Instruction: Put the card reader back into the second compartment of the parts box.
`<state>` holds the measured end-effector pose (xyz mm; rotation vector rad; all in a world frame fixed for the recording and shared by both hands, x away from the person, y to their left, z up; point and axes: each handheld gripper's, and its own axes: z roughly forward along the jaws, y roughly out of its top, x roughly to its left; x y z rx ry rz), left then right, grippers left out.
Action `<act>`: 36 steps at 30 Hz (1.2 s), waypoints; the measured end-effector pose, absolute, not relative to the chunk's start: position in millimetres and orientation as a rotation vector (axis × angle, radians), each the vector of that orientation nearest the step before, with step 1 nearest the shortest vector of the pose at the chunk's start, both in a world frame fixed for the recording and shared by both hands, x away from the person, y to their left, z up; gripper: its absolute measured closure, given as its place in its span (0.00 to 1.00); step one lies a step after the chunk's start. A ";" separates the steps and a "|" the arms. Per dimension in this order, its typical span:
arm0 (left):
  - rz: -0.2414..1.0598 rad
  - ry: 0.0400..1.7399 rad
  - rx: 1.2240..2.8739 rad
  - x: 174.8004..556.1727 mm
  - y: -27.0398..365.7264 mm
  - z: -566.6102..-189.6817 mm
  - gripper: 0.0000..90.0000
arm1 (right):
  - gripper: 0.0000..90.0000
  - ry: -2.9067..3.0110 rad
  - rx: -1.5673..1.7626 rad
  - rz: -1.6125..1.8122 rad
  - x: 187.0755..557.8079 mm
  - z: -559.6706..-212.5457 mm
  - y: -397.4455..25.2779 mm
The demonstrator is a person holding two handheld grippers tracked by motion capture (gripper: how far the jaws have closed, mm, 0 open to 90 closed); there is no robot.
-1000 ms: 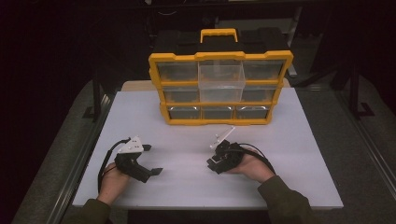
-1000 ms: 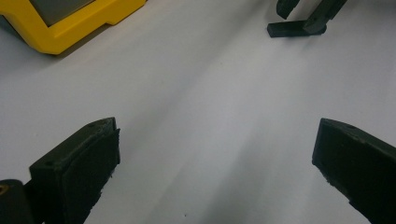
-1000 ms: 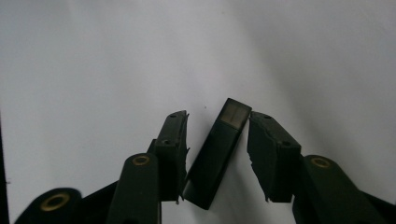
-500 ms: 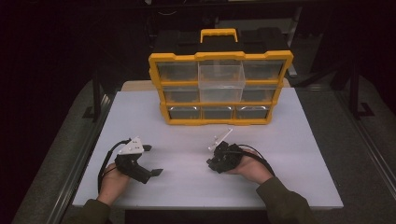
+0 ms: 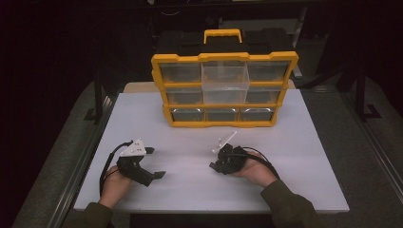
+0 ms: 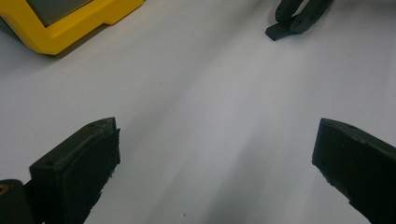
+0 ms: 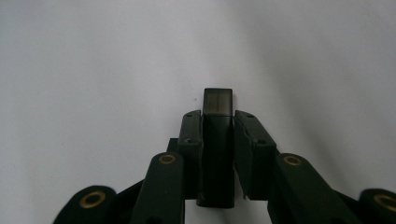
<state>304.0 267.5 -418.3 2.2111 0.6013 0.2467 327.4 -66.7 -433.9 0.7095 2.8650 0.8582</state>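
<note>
- The table (image 5: 304, 156) is a broad, flat, matte white sheet, smooth and bare across its near half. It gives an easy surface to work on, though small dark parts will stand out on it while clear ones will not.
- At the far middle stands the organiser case (image 5: 223, 90): a boxy frame of glossy yellow hard plastic with a black back and a yellow carry handle. It holds three rows of clear drawers, and the top middle drawer (image 5: 225, 78) juts forward from its row. Its yellow corner also shows at the far left of the left gripper view.
- The left gripper (image 5: 155, 162) rests low at the near left, its jaws wide apart with nothing between them. Its blunt pads (image 6: 100, 158) look rubbery and matte.
- The right gripper (image 5: 215, 165) sits at the near right, well apart from the case. Its jaws are clamped on a small block.
- The small block (image 7: 217, 121) is a narrow, dark, smooth-sided rectangular piece, its squared end poking beyond the jaw tips just above the table.
- Judgement: the step looks like carrying this piece to the protruding drawer. Keep the squeeze steady, since the sides look slippery. Lift it clear of the table before travelling. Let the free left gripper steady the case or drawer front.
</note>
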 end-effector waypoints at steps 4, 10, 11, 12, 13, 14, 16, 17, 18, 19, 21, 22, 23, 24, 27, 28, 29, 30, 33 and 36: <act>0.247 0.605 2.210 304.2 267.9 -418.3 0.00 | 0.81 2.870 0.712 0.863 328.0 -433.8 -67.0; 0.245 0.605 2.205 304.3 268.7 -418.2 0.00 | 0.81 2.883 0.708 0.872 328.7 -432.5 -67.6; 0.245 0.604 2.205 304.3 268.8 -418.1 0.00 | 0.81 2.887 0.701 0.878 328.7 -432.0 -68.0; 0.245 0.604 2.205 304.4 268.7 -418.1 0.00 | 0.81 2.887 0.698 0.882 328.5 -431.6 -68.0; 0.244 0.604 2.205 304.5 268.7 -418.2 0.00 | 0.81 2.886 0.696 0.882 328.2 -430.6 -68.0; 0.243 0.601 2.206 304.9 268.6 -418.5 0.00 | 0.81 2.887 0.695 0.883 328.0 -429.9 -67.9; 0.242 0.602 2.205 305.1 268.7 -418.6 0.00 | 0.81 2.885 0.692 0.893 328.0 -427.9 -68.1; 0.242 0.602 2.205 305.1 268.7 -418.6 0.00 | 0.81 2.885 0.692 0.893 328.0 -427.9 -68.1; 0.241 0.604 2.203 305.3 268.9 -418.7 0.00 | 0.81 2.885 0.690 0.899 328.2 -427.1 -68.4; 0.241 0.604 2.204 305.2 269.1 -418.6 0.00 | 0.81 2.883 0.689 0.907 328.4 -425.6 -69.3; 0.240 0.603 2.205 304.9 269.1 -418.4 0.00 | 0.81 2.885 0.688 0.901 328.5 -424.0 -71.0; 0.239 0.601 2.205 304.6 269.0 -418.4 0.00 | 0.81 2.885 0.687 0.899 328.5 -423.4 -71.5; 0.240 0.600 2.206 304.4 268.9 -418.3 0.00 | 0.81 2.884 0.687 0.903 328.6 -422.5 -72.5; 0.240 0.599 2.207 304.2 268.8 -418.3 0.00 | 0.81 2.883 0.691 0.902 328.7 -421.7 -73.1; 0.241 0.593 2.207 303.8 269.2 -417.8 0.00 | 0.81 2.879 0.691 0.909 329.2 -419.0 -75.2; 0.241 0.594 2.206 303.9 269.4 -417.7 0.00 | 0.81 2.881 0.696 0.914 329.3 -417.9 -76.1; 0.241 0.596 2.205 304.1 269.6 -417.7 0.00 | 0.81 2.880 0.692 0.915 329.7 -417.2 -76.9; 0.240 0.598 2.205 304.2 269.7 -417.7 0.00 | 0.81 2.879 0.691 0.915 329.9 -416.5 -77.9; 0.241 0.597 2.205 304.2 269.6 -417.8 0.00 | 0.81 2.881 0.709 0.913 330.6 -415.0 -81.0; 0.240 0.595 2.208 304.1 269.3 -417.9 0.00 | 0.81 2.879 0.704 0.908 331.9 -413.1 -84.0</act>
